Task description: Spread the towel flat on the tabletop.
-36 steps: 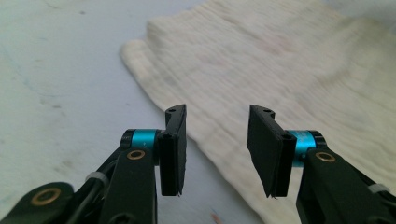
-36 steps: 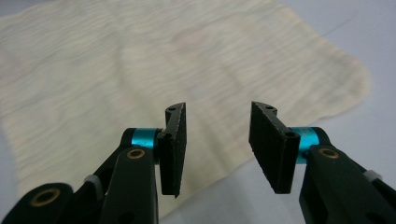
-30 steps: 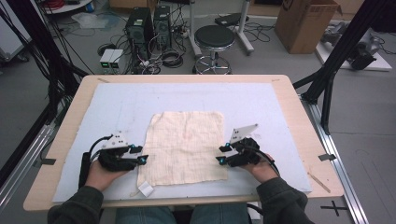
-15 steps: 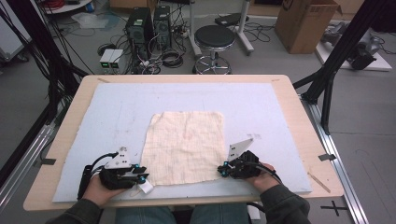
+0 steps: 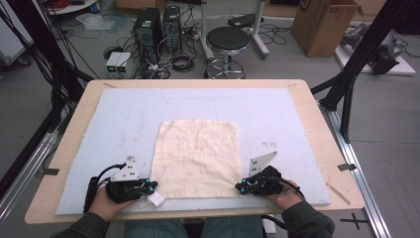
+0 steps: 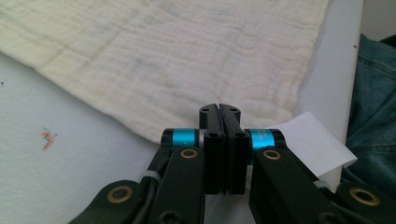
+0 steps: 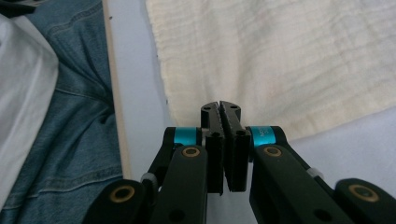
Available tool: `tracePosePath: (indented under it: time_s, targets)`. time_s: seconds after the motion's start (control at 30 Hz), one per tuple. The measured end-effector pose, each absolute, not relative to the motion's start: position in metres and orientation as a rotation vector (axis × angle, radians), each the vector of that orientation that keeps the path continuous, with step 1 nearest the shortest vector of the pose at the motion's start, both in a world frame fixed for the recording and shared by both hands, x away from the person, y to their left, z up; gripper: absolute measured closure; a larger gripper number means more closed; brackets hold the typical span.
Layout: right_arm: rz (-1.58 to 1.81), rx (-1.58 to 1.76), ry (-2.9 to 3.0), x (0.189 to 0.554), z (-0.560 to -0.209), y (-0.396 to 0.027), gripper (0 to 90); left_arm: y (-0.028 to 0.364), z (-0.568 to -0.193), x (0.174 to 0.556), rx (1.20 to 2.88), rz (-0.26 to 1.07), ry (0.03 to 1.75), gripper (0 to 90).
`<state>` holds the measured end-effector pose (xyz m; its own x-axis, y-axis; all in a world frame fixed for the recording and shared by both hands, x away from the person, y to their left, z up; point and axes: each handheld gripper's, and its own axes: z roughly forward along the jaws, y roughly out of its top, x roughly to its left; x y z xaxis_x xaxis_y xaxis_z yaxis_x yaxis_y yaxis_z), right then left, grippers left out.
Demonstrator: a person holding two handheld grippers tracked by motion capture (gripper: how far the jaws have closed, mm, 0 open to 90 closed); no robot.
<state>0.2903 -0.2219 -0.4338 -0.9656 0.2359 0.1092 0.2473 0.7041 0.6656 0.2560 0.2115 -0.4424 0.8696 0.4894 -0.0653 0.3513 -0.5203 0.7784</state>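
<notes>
Cream cloth (image 5: 196, 157) (white label (image 5: 155, 199), unreadable)

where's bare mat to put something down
Free: the mat left of the cloth, right of it, and the strip behind it. Crowded: the near edge, where the left gripper, its tag and the right gripper sit.

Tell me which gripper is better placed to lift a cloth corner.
Right, narrowly. The right gripper sits shut at a bare near corner of the cloth; the left gripper, shut at its corner, has a white tag beside it.
</notes>
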Motion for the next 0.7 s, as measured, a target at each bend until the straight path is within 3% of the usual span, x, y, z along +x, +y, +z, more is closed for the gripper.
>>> tracePosePath:
  time_s: [0.1, 0.3, 0.47, 0.7]
  targets:
    - [-1.176, -0.446, -2.843, 0.292, -0.433, -0.224, 74.5, 0.214, -0.441, 0.256, 2.147, 0.19, 0.619, 83.2]
    - [-1.268, -0.558, -2.822, 0.301, -0.427, -0.23, 66.8, 0.218, -0.436, 0.262, 2.093, 0.19, 0.674, 71.7]
    - [-1.32, -0.665, -2.816, 0.313, -0.422, -0.233, 52.7, 0.219, -0.43, 0.272, 2.059, 0.193, 0.713, 62.3]
    - [-1.388, -0.795, -2.795, 0.336, -0.413, -0.234, 41.7, 0.22, -0.423, 0.288, 2.009, 0.207, 0.775, 52.9]
